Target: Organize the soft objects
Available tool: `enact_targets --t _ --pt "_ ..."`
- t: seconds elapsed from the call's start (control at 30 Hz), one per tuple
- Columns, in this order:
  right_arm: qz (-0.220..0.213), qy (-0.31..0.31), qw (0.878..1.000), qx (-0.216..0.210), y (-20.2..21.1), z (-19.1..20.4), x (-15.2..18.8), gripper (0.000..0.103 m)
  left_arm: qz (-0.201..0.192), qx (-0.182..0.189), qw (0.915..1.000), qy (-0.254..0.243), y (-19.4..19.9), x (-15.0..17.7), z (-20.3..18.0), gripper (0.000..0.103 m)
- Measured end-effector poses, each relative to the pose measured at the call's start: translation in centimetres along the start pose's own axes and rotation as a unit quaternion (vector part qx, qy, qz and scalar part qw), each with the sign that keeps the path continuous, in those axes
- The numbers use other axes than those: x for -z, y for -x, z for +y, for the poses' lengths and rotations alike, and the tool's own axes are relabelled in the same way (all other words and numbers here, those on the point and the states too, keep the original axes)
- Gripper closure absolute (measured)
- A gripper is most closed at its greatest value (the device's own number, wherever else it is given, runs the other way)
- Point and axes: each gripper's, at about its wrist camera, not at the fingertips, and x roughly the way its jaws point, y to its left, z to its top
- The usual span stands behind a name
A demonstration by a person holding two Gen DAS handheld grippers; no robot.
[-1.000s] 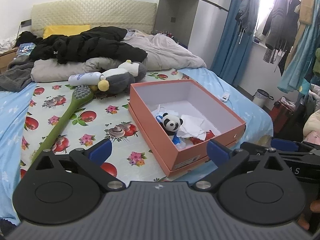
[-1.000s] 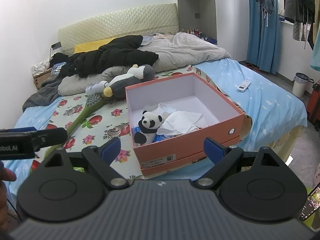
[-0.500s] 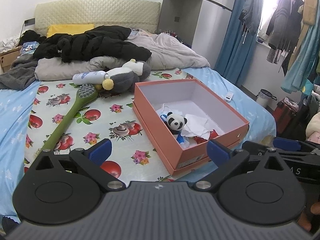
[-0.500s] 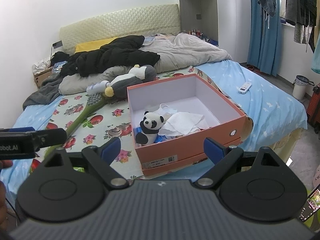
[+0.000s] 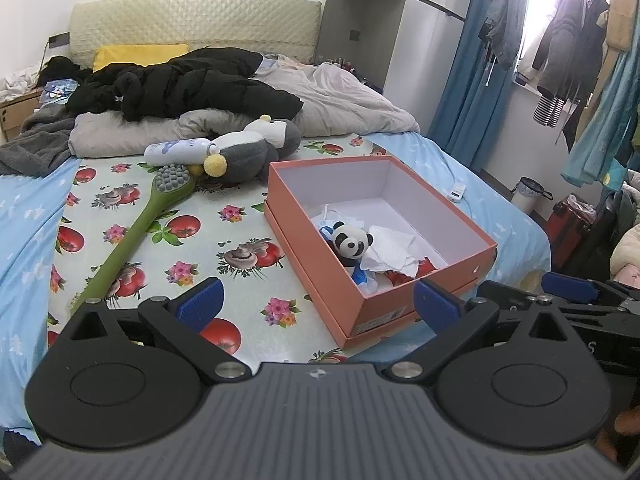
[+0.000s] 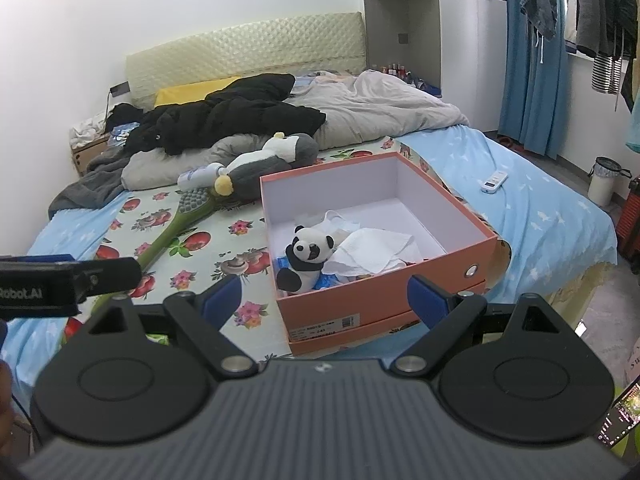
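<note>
Blue-padded, the left gripper (image 5: 316, 306) and right gripper (image 6: 322, 300) both hang spread and empty near the orange box (image 5: 404, 300). Inside it sit the panda (image 6: 306, 256) and white cloth (image 6: 376, 254). Beyond, the grey plush (image 5: 248, 148) touches a bottle (image 5: 178, 151) and green brush (image 5: 136, 236); a careless pinch could drag those along.

A small black-and-white panda plush (image 5: 349, 243) is seated upright in the near part of an open orange box (image 5: 316, 248) toward the bed's foot edge, beside crumpled white cloth (image 6: 374, 254), while a larger grey-and-white plush (image 5: 256, 146) is laid sideways beyond the box, toward the headboard.
</note>
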Motion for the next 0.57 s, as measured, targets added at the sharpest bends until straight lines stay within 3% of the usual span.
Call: enact_targets --t 0.57 --pt "-0.002 -0.001 1.000 0.002 0.03 -0.17 -0.24 0.012 -0.004 0.003 1.0000 0.000 0.22 -0.27 -0.39 0.000"
